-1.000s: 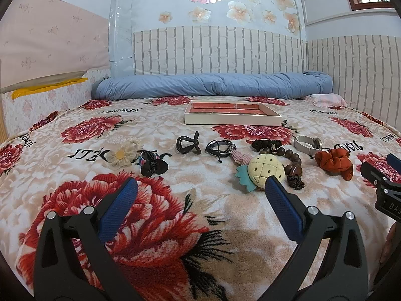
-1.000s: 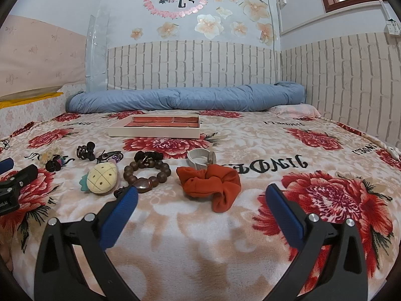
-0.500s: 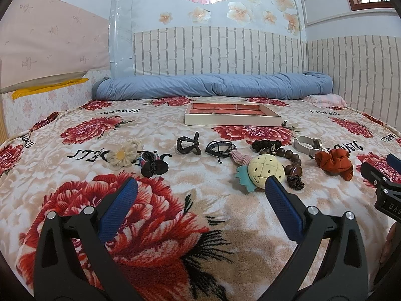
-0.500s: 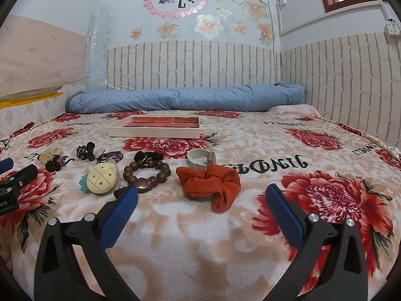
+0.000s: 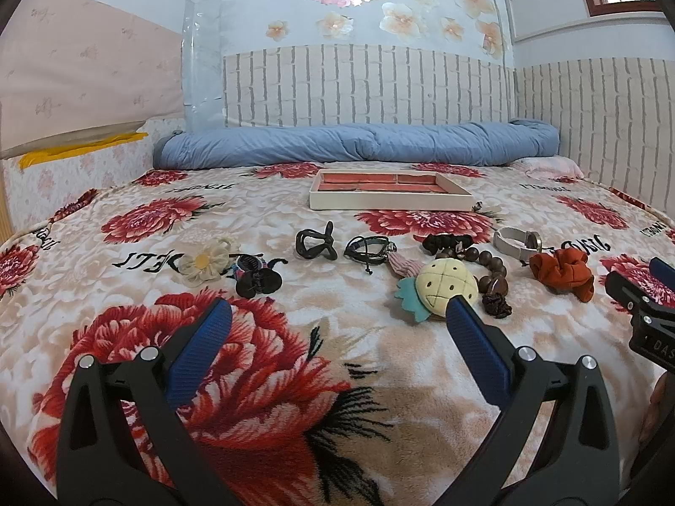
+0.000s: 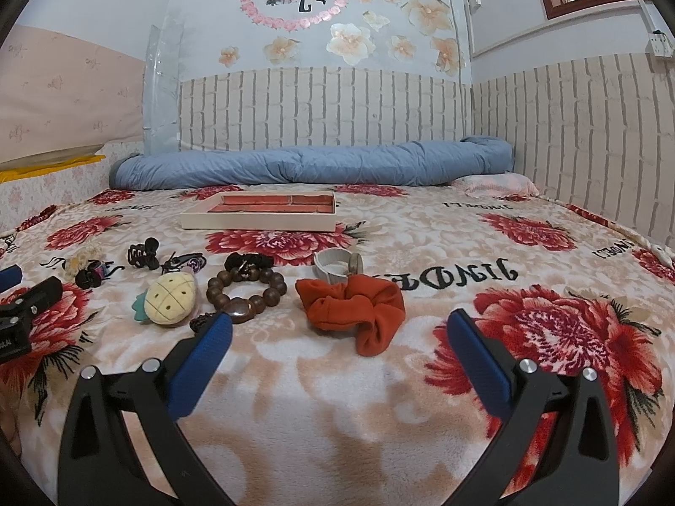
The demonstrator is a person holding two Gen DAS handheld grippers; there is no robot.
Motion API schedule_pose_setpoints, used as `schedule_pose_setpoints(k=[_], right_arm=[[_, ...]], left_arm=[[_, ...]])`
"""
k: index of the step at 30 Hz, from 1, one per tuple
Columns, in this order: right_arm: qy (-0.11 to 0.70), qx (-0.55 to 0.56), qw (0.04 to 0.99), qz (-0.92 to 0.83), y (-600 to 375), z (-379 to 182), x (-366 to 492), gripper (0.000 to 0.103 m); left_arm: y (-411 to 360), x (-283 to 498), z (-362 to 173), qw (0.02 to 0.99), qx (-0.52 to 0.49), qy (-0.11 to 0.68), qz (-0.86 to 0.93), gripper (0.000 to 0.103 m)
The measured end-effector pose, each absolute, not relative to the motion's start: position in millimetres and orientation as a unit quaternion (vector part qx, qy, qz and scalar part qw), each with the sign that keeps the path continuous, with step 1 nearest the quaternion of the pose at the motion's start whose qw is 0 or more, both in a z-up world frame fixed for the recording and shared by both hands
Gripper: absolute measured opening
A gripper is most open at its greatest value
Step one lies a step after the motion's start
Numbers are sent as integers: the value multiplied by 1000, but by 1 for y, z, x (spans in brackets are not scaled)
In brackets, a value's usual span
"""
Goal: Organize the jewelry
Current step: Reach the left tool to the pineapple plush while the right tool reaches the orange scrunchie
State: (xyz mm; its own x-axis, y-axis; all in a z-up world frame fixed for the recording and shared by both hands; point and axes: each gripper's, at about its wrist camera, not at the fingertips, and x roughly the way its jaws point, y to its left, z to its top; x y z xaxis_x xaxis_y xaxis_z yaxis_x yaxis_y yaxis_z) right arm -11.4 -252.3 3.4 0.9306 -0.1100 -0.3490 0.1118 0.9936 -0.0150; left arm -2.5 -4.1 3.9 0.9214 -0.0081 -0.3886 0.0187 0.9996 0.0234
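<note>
A row of accessories lies on the floral blanket: a fabric flower (image 5: 206, 260), black claw clips (image 5: 315, 243), a black cord bracelet (image 5: 369, 248), a plush pineapple (image 5: 445, 289), a wooden bead bracelet (image 6: 244, 293), a grey watch (image 6: 337, 263) and an orange scrunchie (image 6: 354, 308). A cream tray (image 5: 388, 201) with red compartments stands behind them. My left gripper (image 5: 337, 316) is open and empty, in front of the row. My right gripper (image 6: 339, 331) is open and empty, just in front of the scrunchie.
A rolled blue quilt (image 5: 358, 145) lies along the wall behind the tray. A pink pillow (image 6: 498, 183) sits at the far right. Brick-pattern walls close the back and right. The right gripper's body shows at the right edge of the left wrist view (image 5: 645, 308).
</note>
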Motion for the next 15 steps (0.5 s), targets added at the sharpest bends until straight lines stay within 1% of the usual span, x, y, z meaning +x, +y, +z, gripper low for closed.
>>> schedule_pose_setpoints(k=[10, 15], right_arm=[[185, 9, 981, -54, -254, 2, -7, 99], [197, 29, 978, -59, -265, 6, 1, 99]], left_arm=[[-8, -1, 9, 978, 16, 206, -7, 98], [-14, 4, 15, 976, 16, 214, -16, 98]])
